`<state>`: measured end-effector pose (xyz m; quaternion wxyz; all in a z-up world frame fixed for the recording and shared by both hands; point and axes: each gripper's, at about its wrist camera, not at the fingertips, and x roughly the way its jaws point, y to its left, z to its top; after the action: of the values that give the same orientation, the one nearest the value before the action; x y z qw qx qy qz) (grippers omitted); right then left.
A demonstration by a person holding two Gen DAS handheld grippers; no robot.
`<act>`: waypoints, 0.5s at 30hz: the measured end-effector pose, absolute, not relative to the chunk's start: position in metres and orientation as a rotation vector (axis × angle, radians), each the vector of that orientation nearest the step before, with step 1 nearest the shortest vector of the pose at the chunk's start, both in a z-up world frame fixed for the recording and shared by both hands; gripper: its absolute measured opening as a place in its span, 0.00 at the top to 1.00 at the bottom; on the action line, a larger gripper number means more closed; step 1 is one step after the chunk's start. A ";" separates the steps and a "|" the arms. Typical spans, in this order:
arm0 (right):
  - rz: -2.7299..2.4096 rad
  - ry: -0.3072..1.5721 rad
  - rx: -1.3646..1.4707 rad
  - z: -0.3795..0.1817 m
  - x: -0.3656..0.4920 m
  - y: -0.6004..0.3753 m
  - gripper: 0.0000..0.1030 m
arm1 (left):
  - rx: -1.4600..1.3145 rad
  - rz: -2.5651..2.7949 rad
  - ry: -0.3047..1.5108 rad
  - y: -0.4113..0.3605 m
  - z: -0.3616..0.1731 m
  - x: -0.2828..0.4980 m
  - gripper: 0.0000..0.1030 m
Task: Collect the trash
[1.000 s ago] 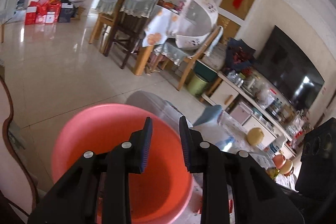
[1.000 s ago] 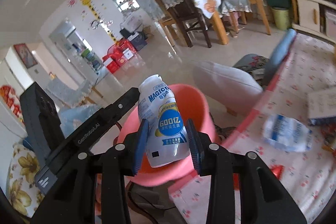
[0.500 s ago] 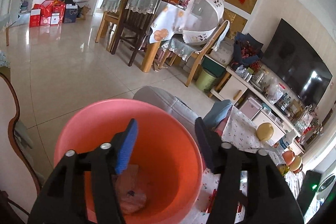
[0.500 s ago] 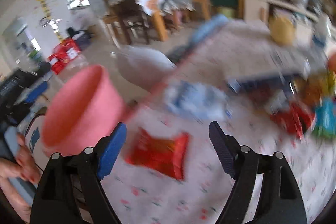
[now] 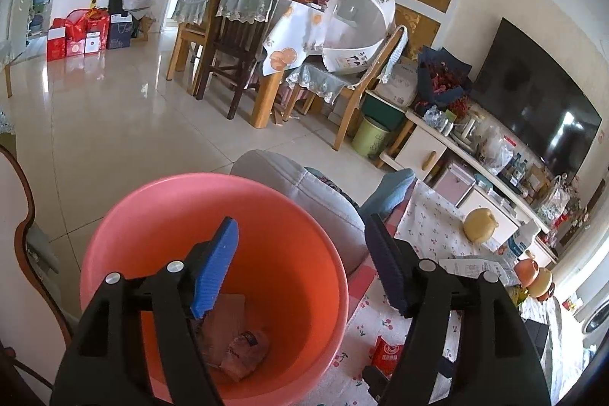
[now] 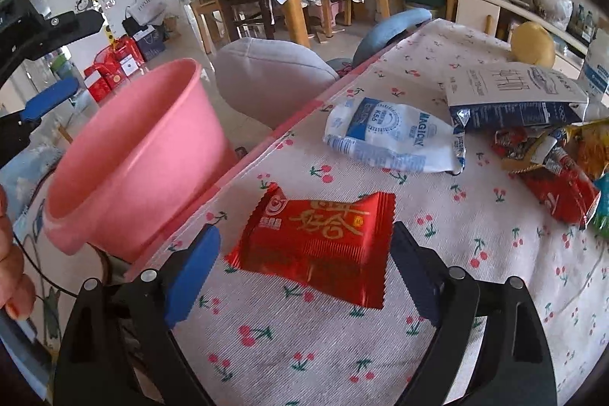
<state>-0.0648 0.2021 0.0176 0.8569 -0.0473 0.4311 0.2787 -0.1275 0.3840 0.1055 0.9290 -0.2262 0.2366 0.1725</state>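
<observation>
Left wrist view: left gripper (image 5: 300, 263) over the mouth of the pink plastic bucket (image 5: 114, 242), fingers spread wide, nothing between them. Bucket bottom holds a crumpled wrapper (image 5: 243, 354) and a flat brownish piece. To the right of the bucket, the counter with the cherry-print cloth (image 5: 430, 227) carries a red snack packet (image 5: 386, 354), partly hidden behind the right finger.

Right wrist view: pink plastic bucket (image 6: 129, 158) at left, just beside the counter edge. Right gripper (image 6: 304, 253) low over the cherry-print cloth (image 6: 437, 292), fingers wide, one on each side of the red snack packet (image 6: 319, 242); whether they touch it, cannot tell. Beyond the packet lies a flattened white-and-blue Magicow pouch (image 6: 392, 136). Further right: a dark blue carton (image 6: 517, 101), then a heap of red and yellow wrappers (image 6: 555, 170) at the frame edge.
</observation>
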 end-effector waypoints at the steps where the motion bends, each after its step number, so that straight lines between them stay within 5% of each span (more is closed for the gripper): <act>1: 0.576 0.897 -0.113 0.017 -0.065 0.202 0.24 | -0.463 0.352 0.487 0.382 0.106 -0.125 0.32; 9: 0.598 0.867 -0.143 0.017 -0.067 0.198 0.70 | -0.461 0.344 0.497 0.379 0.104 -0.123 0.32; 15: 0.623 0.861 -0.121 0.019 -0.067 0.189 0.73 | -0.465 0.343 0.500 0.379 0.104 -0.122 0.32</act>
<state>-0.0675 0.1893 0.0193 0.8603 -0.0575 0.4102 0.2971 -0.1224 0.3792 0.1040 0.9279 -0.2270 0.2438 0.1672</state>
